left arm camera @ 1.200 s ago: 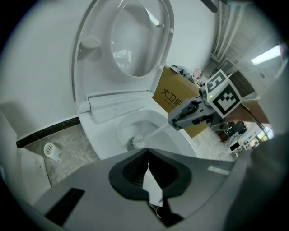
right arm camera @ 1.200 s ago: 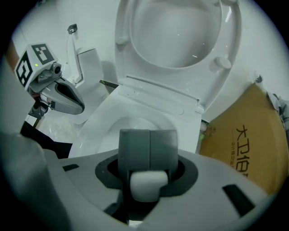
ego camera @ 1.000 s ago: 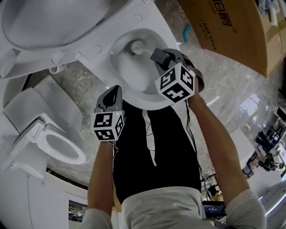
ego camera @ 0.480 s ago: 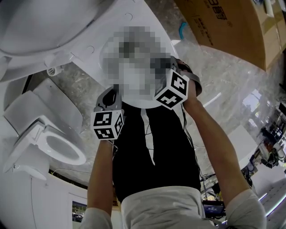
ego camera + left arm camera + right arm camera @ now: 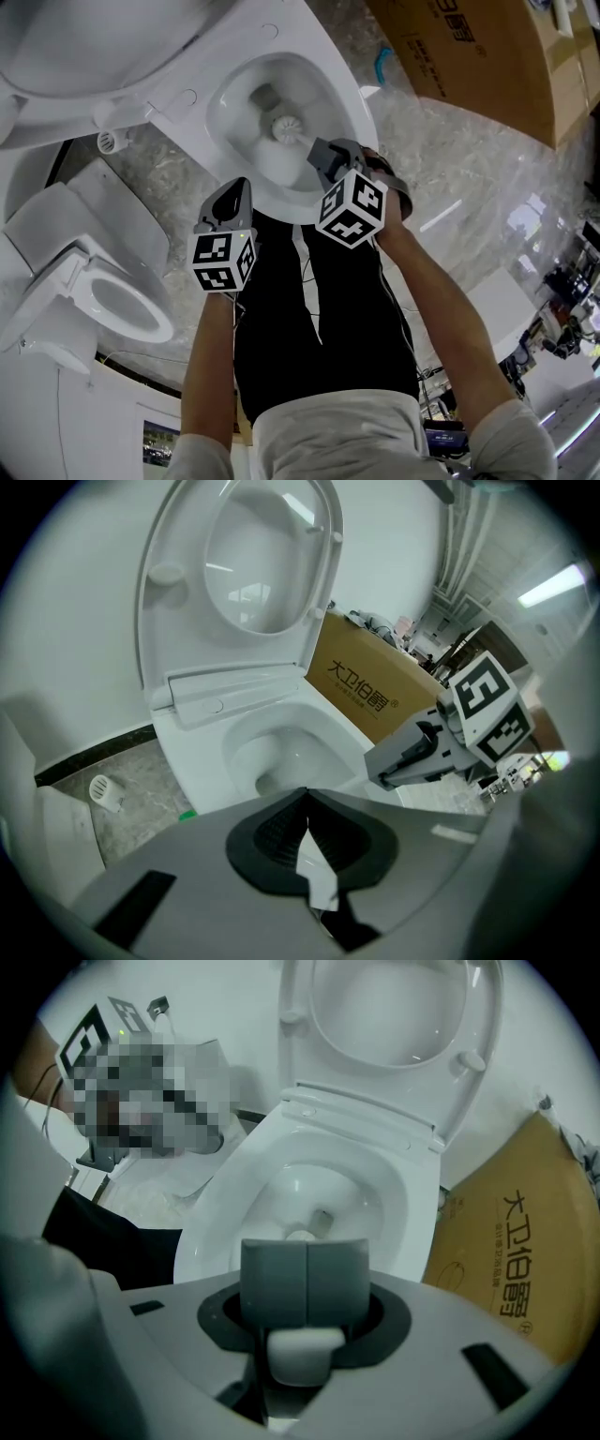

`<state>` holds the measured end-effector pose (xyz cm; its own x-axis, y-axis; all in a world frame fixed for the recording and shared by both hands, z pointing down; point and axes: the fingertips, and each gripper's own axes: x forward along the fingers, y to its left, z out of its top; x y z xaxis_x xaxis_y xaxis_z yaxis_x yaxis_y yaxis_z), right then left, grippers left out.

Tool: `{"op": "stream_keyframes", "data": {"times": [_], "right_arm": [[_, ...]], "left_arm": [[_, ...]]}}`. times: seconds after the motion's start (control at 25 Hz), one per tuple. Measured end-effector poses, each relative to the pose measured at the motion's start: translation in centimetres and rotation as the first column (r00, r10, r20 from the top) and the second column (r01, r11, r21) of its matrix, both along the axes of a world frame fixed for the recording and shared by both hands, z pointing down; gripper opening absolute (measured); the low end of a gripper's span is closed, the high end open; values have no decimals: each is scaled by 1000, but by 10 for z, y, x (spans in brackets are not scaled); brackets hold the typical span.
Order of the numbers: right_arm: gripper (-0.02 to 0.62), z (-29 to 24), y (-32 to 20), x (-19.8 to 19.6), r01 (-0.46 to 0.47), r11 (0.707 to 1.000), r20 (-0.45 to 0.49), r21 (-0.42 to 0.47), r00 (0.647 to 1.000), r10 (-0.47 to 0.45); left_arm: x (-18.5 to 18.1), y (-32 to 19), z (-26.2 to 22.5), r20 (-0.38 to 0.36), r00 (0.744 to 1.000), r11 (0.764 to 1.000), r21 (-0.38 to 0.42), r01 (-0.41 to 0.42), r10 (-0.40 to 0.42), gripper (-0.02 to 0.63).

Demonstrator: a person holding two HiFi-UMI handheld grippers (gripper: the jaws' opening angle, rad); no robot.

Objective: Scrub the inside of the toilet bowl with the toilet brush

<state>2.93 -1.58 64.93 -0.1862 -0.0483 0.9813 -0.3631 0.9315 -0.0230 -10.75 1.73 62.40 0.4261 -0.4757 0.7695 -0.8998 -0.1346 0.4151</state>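
The white toilet bowl stands open with its lid raised against the wall. Inside it, the white toilet brush head rests near the middle of the bowl, above the drain. My right gripper is over the bowl's near rim and shut on the brush's handle; in the right gripper view the handle shows below the closed jaws of the right gripper. My left gripper hangs shut and holds nothing, beside the bowl's front left edge. The left gripper faces the bowl.
A large cardboard box stands right of the toilet. Another white toilet sits at the left. A small white round thing lies on the marble floor by the toilet's base. The person's dark trousers are below the bowl.
The right gripper has drawn back toward the bowl's near rim, and the brush head has come from the far part of the bowl to its middle. The left gripper has hardly moved.
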Motion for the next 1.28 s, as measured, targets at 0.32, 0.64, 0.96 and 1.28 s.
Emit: {"op": "stream_keyframes", "data": {"times": [0.32, 0.64, 0.96, 1.28], "right_arm": [[149, -9, 3, -12, -159, 987, 106, -2, 982, 158], [150, -18, 5, -4, -384, 921, 238, -59, 891, 387], [149, -52, 4, 7, -452, 892, 317, -26, 842, 436], [149, -114, 0, 25, -504, 864, 408, 3, 789, 459]], "left_arm": [[-1, 12, -5, 5, 999, 999, 11, 44, -44, 9], [3, 19, -13, 1, 997, 996, 29, 81, -81, 9], [16, 21, -41, -3, 994, 992, 63, 107, -107, 9], [25, 11, -93, 16, 988, 980, 130, 148, -152, 9]]}}
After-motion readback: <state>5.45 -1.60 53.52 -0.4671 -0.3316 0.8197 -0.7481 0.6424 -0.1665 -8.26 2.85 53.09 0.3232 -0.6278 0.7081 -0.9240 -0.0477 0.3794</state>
